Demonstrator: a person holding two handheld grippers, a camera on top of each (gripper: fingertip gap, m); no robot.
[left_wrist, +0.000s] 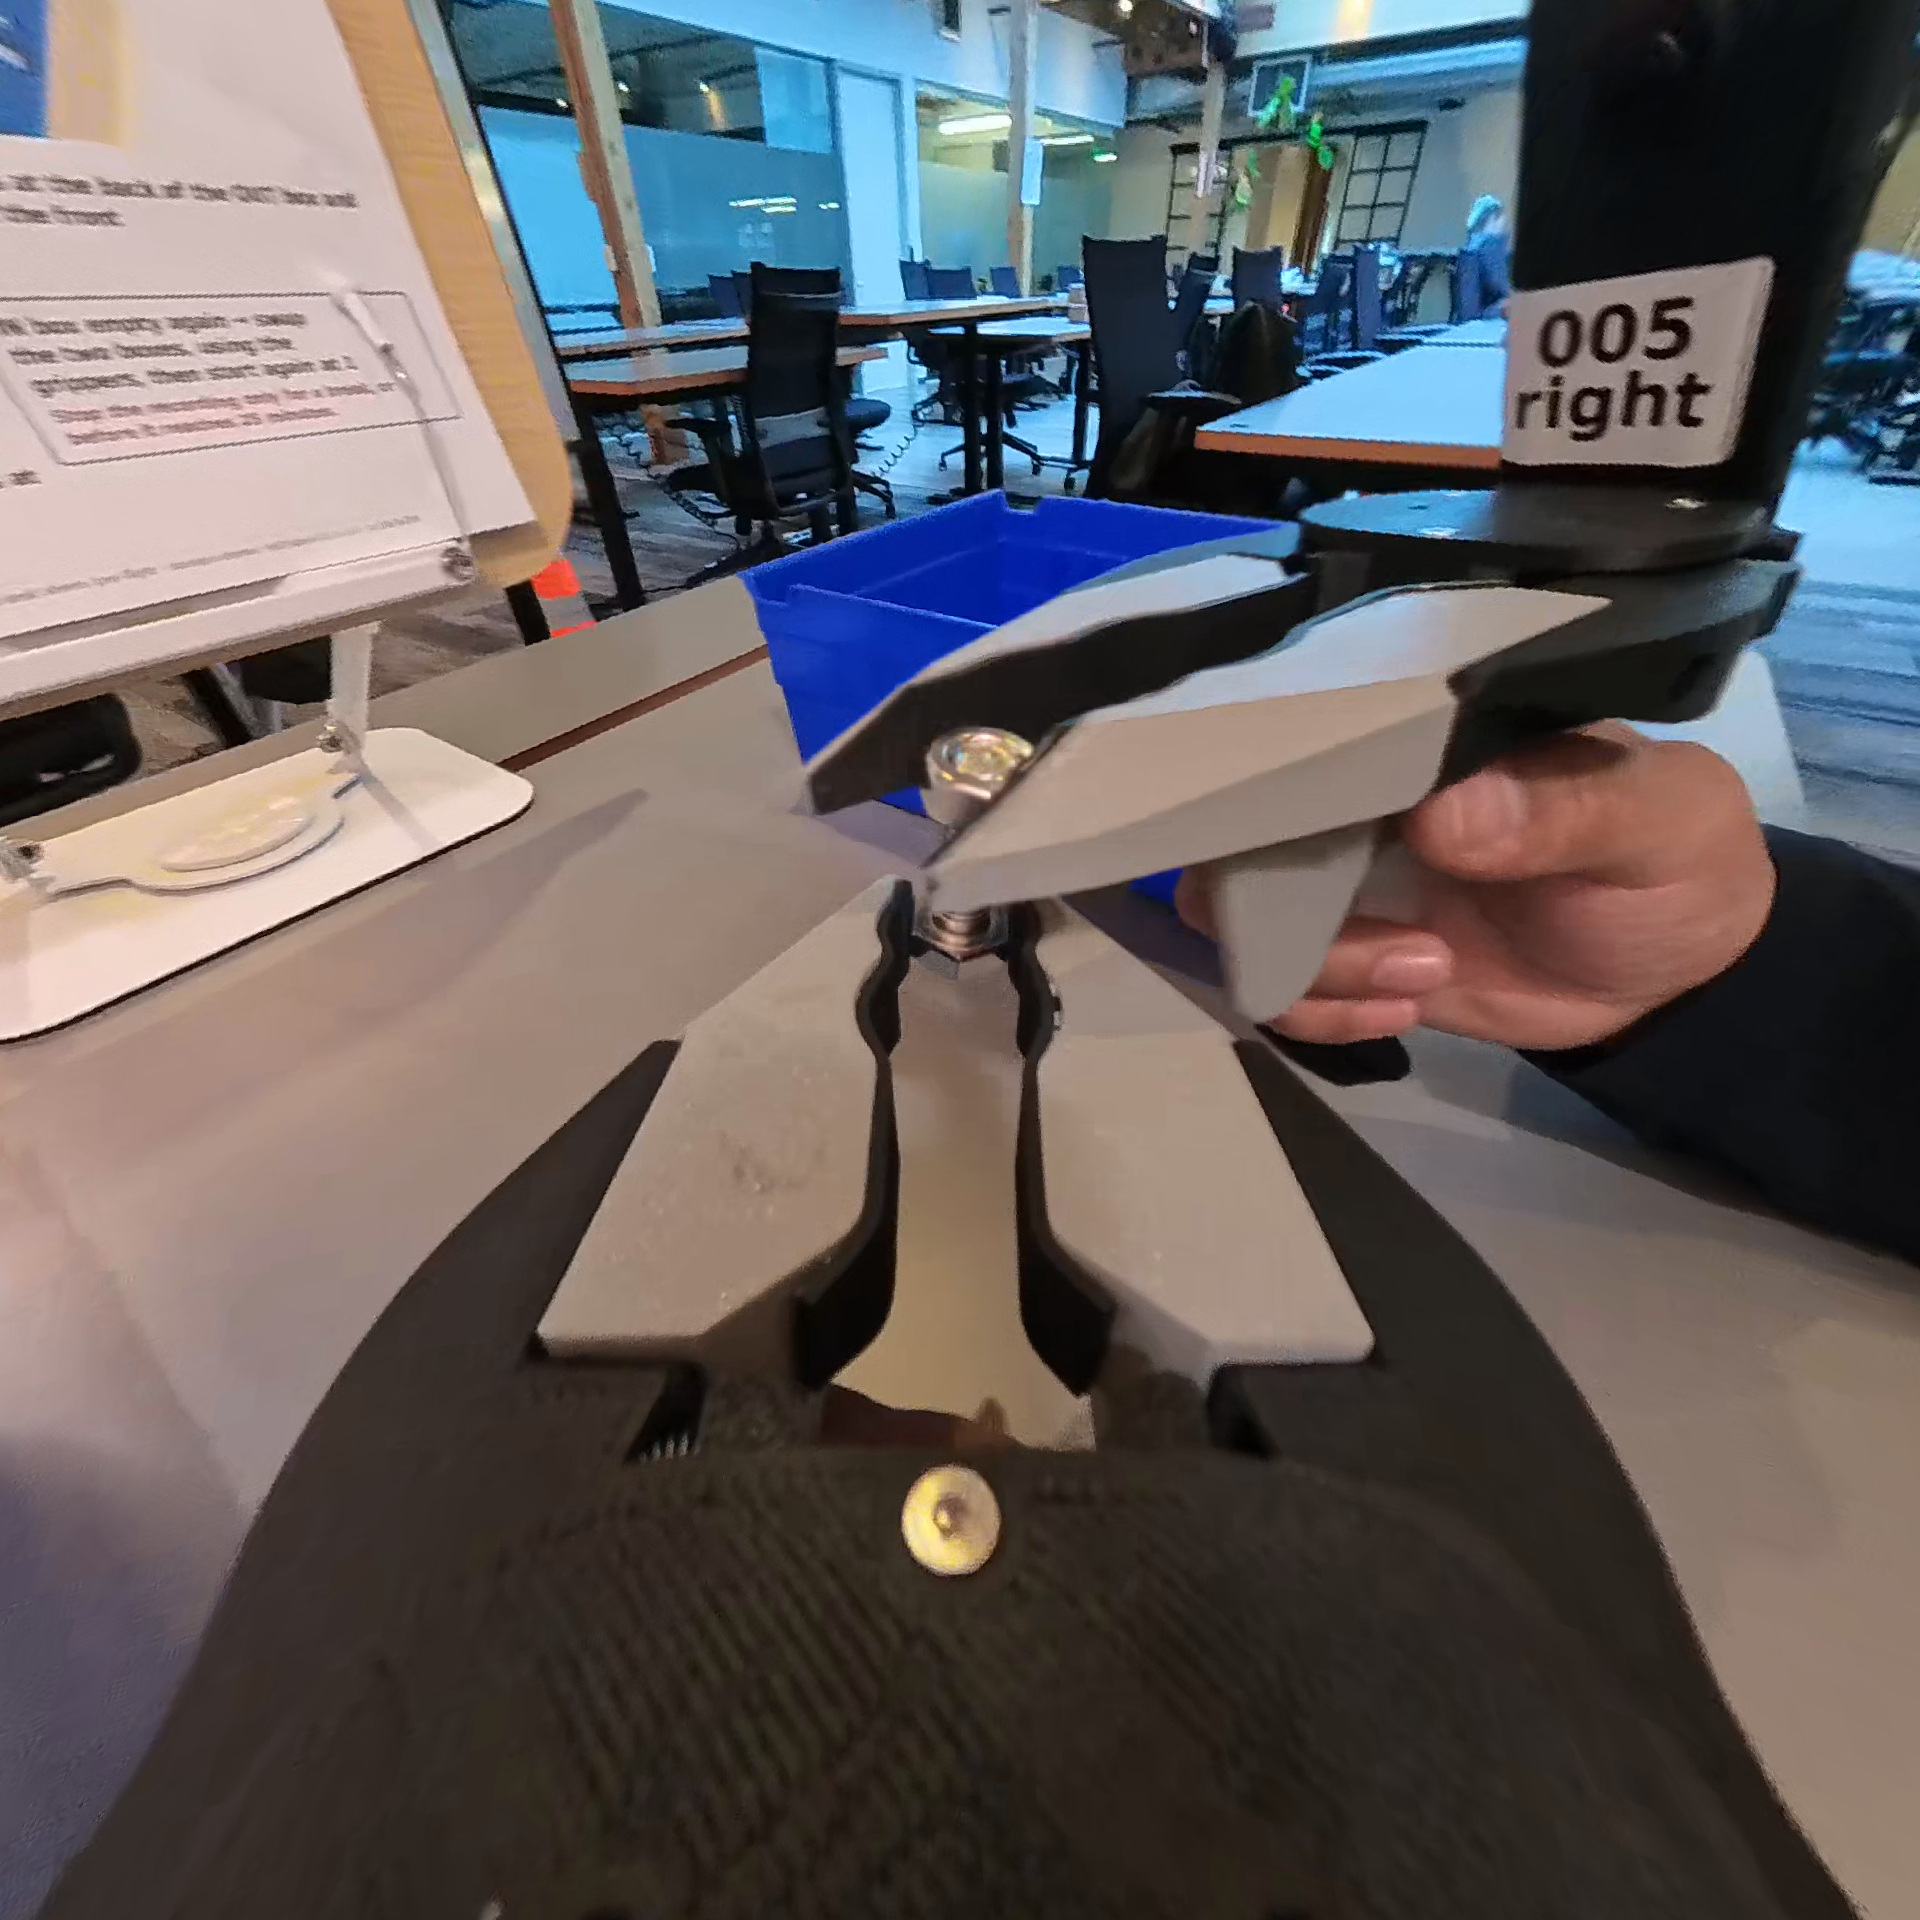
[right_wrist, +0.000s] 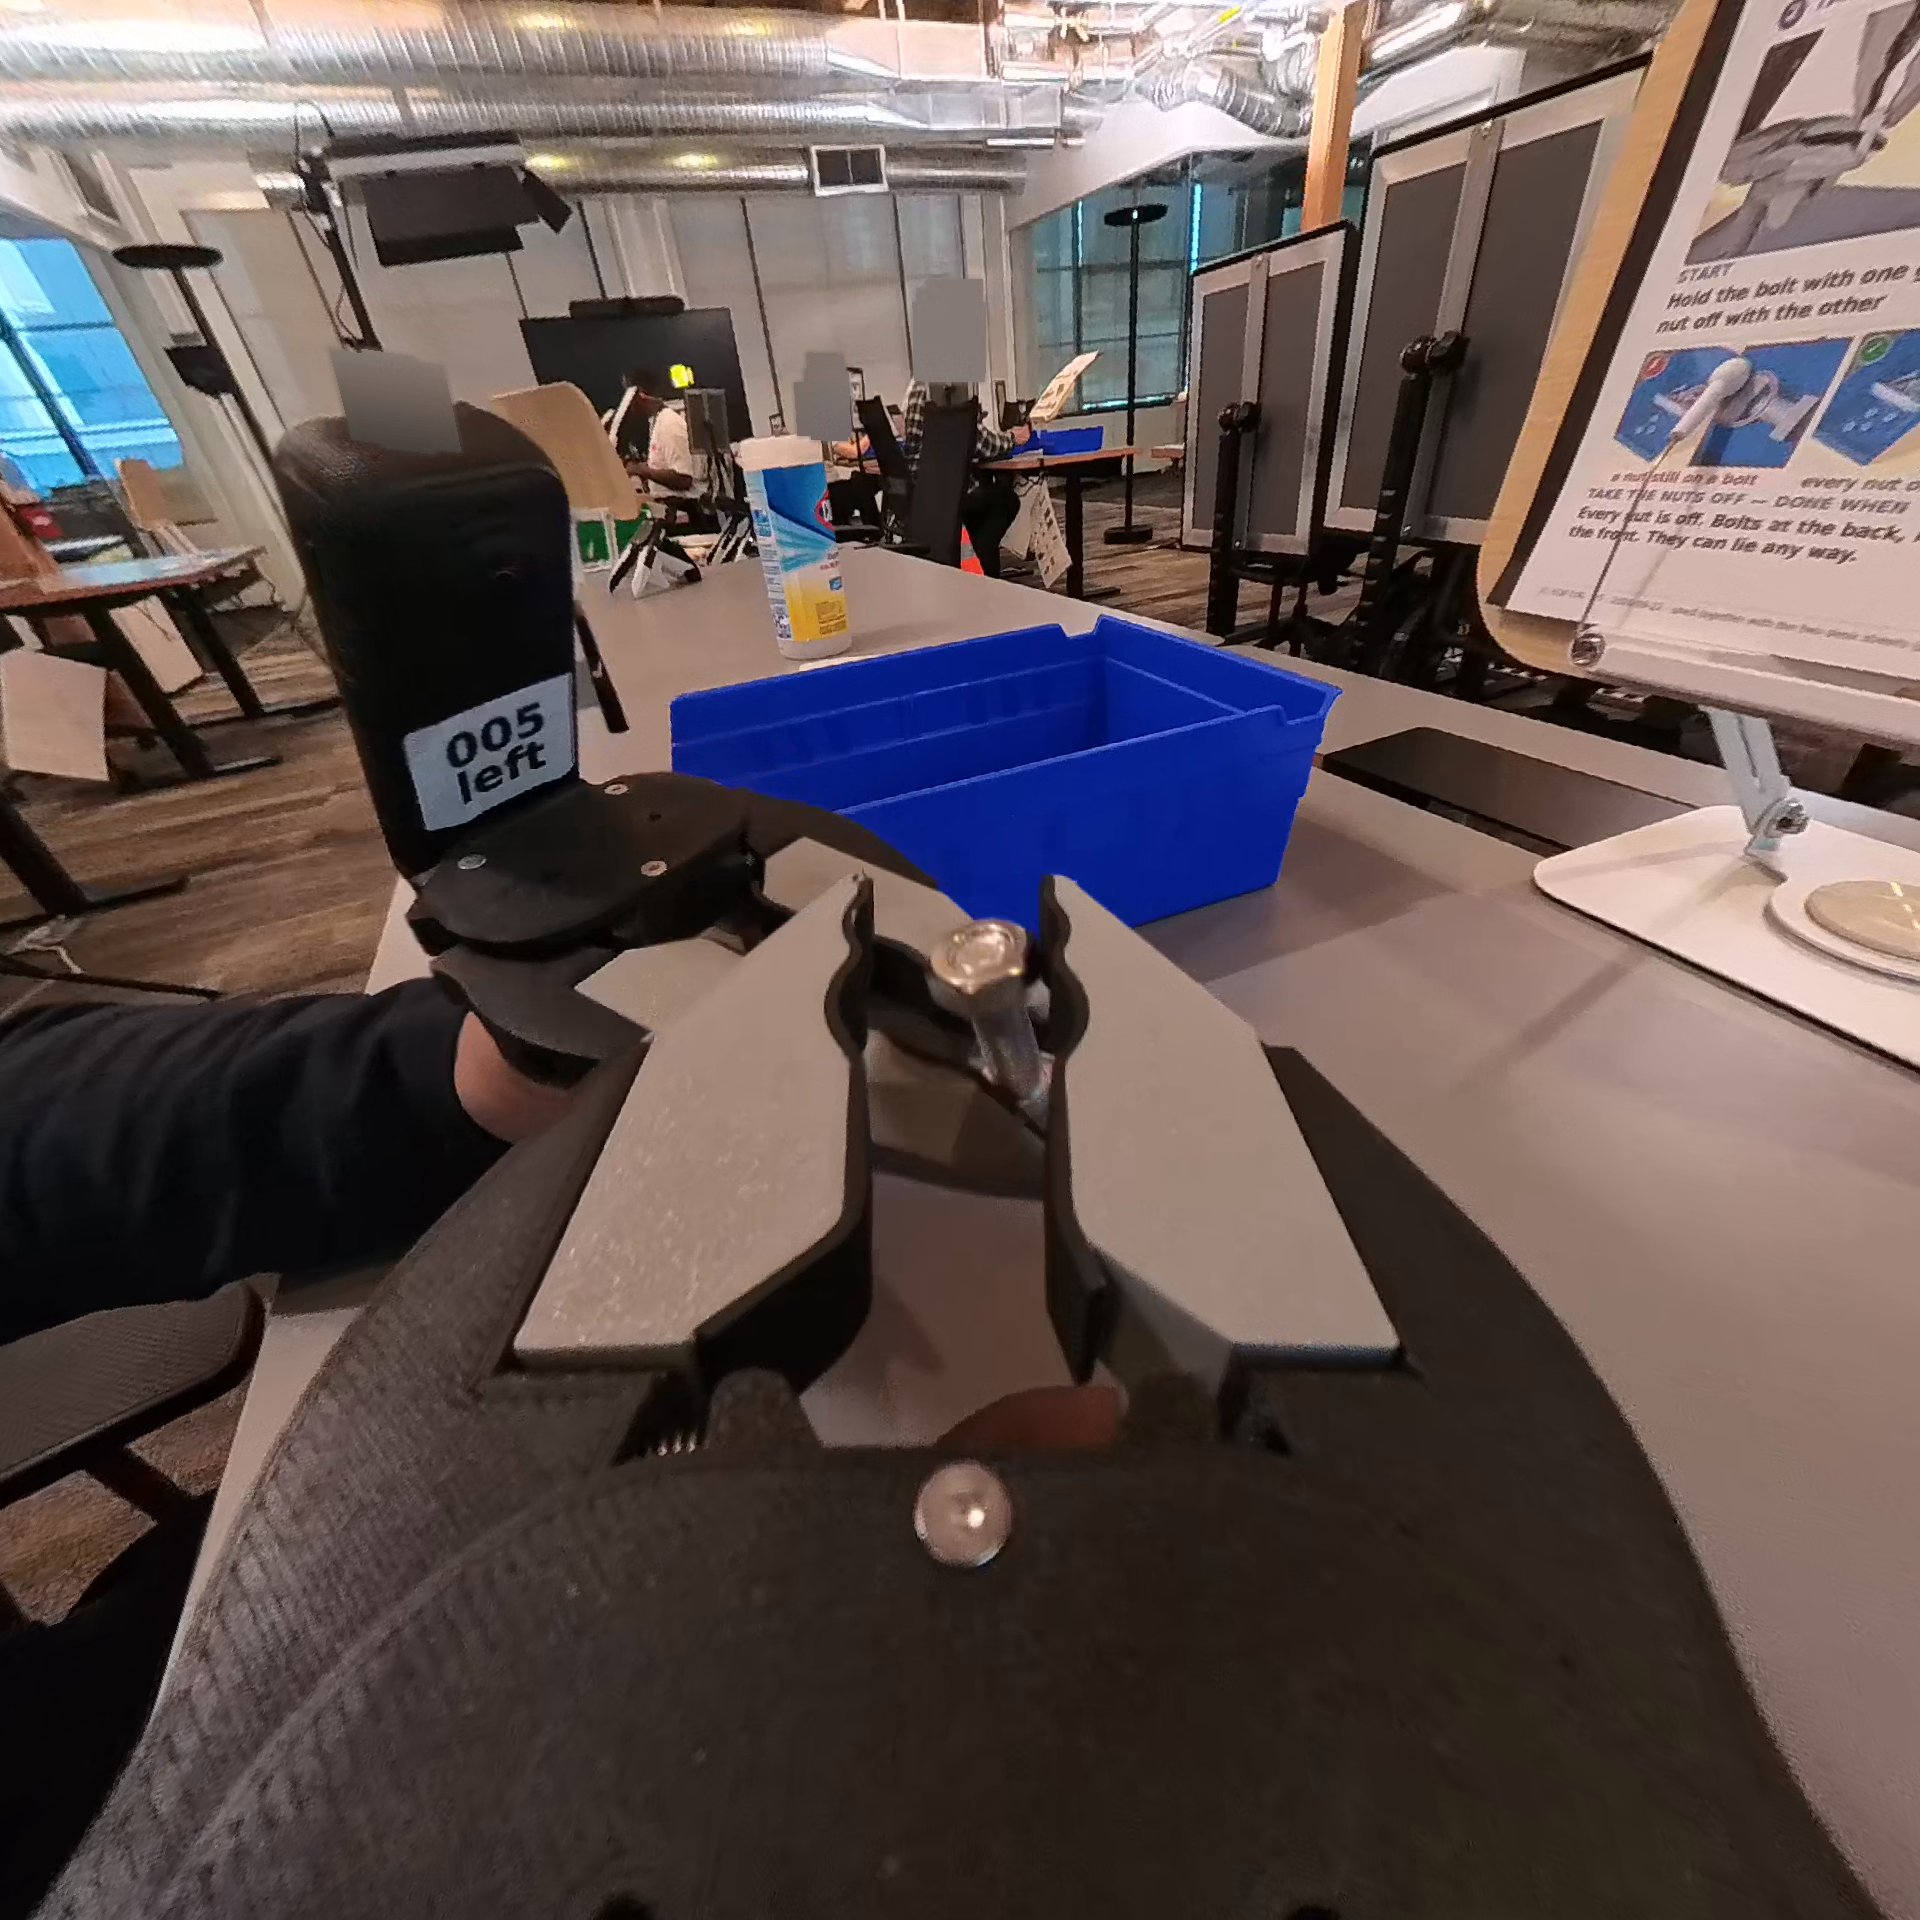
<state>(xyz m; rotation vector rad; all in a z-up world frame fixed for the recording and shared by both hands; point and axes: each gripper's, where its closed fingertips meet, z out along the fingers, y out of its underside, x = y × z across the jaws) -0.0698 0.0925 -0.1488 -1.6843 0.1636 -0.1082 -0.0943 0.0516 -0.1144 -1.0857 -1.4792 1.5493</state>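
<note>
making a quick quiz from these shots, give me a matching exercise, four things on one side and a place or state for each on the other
Things:
1. bolt
2. blue bin
3. wipes canister
4. nut

Places or states:
A. standing on the table beyond the bin
B. open-topped, past both grippers
C. head up, between the right gripper's fingers
D. at the left gripper's fingertips

Pairs: 1-C, 2-B, 3-A, 4-D

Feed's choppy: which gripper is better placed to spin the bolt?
Right, probably: the right gripper straddles the bolt under its head, gap on one side, so close it first. The left gripper is shut on the nut below.
</note>
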